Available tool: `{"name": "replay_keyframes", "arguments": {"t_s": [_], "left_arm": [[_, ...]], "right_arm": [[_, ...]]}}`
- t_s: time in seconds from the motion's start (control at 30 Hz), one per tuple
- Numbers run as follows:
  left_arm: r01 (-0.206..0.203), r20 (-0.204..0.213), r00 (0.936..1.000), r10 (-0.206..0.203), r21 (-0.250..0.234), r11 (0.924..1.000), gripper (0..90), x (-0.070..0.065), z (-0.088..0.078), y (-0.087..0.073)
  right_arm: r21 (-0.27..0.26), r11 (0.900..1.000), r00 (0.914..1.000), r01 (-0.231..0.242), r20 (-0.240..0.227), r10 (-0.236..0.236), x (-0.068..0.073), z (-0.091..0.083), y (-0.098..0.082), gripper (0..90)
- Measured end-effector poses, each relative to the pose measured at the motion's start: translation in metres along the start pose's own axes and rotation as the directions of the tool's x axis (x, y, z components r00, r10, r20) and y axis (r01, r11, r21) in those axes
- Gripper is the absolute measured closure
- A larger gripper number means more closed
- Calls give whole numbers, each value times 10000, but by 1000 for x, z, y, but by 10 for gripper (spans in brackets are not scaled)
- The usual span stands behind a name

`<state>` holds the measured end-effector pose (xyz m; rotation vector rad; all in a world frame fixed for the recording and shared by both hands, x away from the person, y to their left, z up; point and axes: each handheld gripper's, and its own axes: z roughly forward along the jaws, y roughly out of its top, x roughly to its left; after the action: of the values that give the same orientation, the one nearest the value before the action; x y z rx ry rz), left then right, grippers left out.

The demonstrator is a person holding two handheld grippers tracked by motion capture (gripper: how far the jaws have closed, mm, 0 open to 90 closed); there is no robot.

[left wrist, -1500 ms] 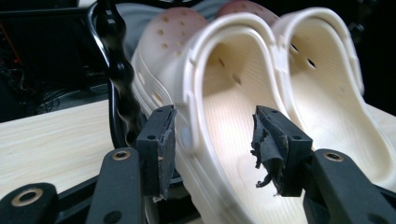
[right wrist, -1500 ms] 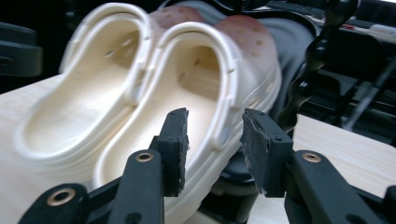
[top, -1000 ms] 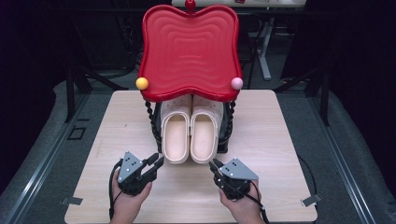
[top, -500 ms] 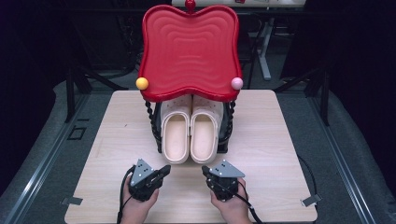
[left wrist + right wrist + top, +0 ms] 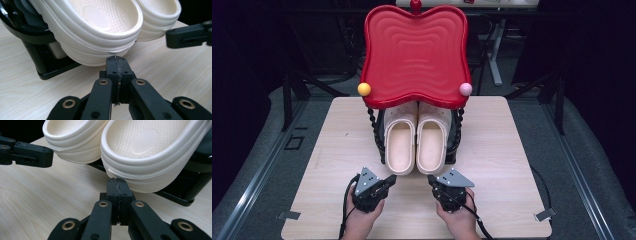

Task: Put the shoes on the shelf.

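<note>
Just past the tip of the left claw (image 5: 388,181) sits a cream clog (image 5: 400,145), its footbed stippled with fine dots around one smooth oval, its sole ribbed in bands. A second cream clog (image 5: 432,143), same pattern, lies just beyond the right claw (image 5: 431,180). Both claws are matte black with brass-coloured rivets and a grey plate on top. The rack (image 5: 455,131) holding the clogs is glossy black with twisted posts. Above them, further from the claws, is a bright red tray (image 5: 414,55) with rippled concentric lines, a yellow ball (image 5: 364,89) on the left claw's side and a pink ball (image 5: 465,89) on the right's. Under the claws the table (image 5: 507,150) is pale wood with faint grain.
</note>
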<state>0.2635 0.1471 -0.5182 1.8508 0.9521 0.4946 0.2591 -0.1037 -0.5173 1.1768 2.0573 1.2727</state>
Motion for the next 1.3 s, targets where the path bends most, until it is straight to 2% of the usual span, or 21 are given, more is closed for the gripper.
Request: {"name": "replay_keyframes", "arguments": {"t_s": [0.13,0.47,0.73,0.93,1.07,1.17,1.3], "left_arm": [[-55,-104,9999,54,-142,9999,900,1,-3,1],[59,-242,9997,-64,-189,9998,900,6,-2,6],[-31,-278,9996,25,-211,9998,900,8,5,13],[-37,-581,9983,19,-319,9995,900,16,10,25],[94,-755,9971,-131,-491,9987,900,21,12,32],[103,-868,9961,-140,-427,9990,900,26,14,37],[251,-954,9950,-301,-525,9983,900,30,17,42]], "right_arm": [[85,9999,9996,-114,253,112,-4,-7,2,900],[126,9979,9935,-640,948,625,-27,-15,1,900],[-33,9992,9951,-387,910,388,-28,-11,12,900],[-130,9999,9951,-50,984,63,-26,-4,28,900],[-56,10000,9947,-38,1028,43,-29,1,35,900],[-104,9999,9948,-85,1018,95,-30,6,39,900],[-74,9999,9936,89,1128,-80,-32,10,44,900]]}}
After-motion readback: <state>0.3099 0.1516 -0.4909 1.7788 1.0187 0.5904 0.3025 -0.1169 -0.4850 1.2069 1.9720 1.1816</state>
